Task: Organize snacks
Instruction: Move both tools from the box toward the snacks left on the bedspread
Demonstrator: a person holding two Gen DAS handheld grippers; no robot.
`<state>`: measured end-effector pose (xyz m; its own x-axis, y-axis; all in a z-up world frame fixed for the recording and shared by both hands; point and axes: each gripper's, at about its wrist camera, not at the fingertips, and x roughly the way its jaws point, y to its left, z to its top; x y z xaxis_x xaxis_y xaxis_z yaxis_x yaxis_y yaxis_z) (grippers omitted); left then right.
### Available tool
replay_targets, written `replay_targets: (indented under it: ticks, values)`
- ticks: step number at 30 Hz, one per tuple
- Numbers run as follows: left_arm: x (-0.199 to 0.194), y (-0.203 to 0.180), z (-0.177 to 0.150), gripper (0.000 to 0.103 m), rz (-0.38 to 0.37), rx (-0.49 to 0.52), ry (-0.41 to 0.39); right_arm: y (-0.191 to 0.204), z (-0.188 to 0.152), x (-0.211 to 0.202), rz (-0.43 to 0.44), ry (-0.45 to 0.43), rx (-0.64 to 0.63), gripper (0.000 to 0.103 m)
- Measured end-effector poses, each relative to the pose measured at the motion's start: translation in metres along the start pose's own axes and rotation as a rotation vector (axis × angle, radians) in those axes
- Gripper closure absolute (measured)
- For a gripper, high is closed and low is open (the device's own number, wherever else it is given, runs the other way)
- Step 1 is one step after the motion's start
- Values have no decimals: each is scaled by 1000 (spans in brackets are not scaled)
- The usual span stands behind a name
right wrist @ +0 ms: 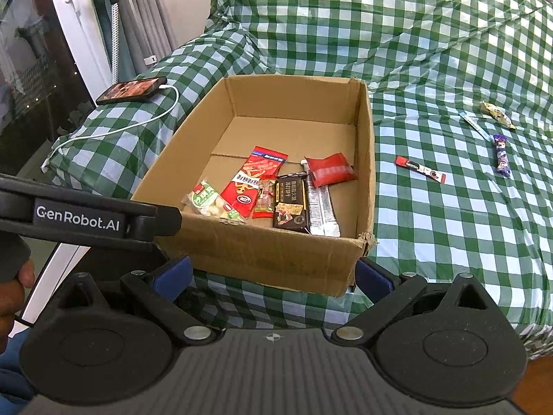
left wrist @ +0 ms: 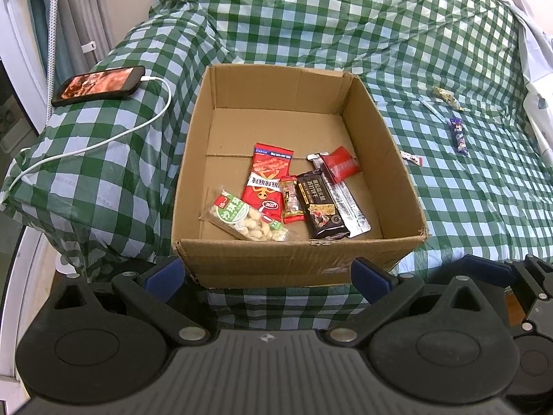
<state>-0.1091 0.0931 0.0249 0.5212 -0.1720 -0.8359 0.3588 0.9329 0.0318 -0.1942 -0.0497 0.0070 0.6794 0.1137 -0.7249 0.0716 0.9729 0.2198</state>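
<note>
Cardboard box (left wrist: 304,242), top open, sits on the green-checked cloth (left wrist: 466,207) with peanuts (left wrist: 247,219), a chocolate bar (left wrist: 319,204) and red packets lying on its floor. Right of it, well apart on bare cloth, lie a red stick (right wrist: 420,169) and a purple bar (right wrist: 501,155). A charging phone (left wrist: 98,84) rests left. Left gripper (left wrist: 273,275) and right gripper (right wrist: 273,276) hang spread and empty just before the near wall.

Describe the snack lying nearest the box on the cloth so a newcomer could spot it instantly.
Start at the open cardboard box on the green checked cloth. Just right of it lies a thin stick packet, alone. Unlike the purple bar and gold wrapper farther off, it is red, black and white.
</note>
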Motion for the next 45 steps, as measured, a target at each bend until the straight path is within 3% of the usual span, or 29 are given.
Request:
replay_targets:
  ticks: [24, 33, 45]
  values:
    - [5, -33, 23, 0, 2, 74, 4, -25, 5, -3, -2, -53, 73, 3]
    - [9, -81, 46, 0, -54, 148, -4, -73, 6, -14, -57, -89, 177, 3]
    - [47, -181, 118, 0, -182, 208, 13, -184, 11, -20, -249, -147, 320, 3]
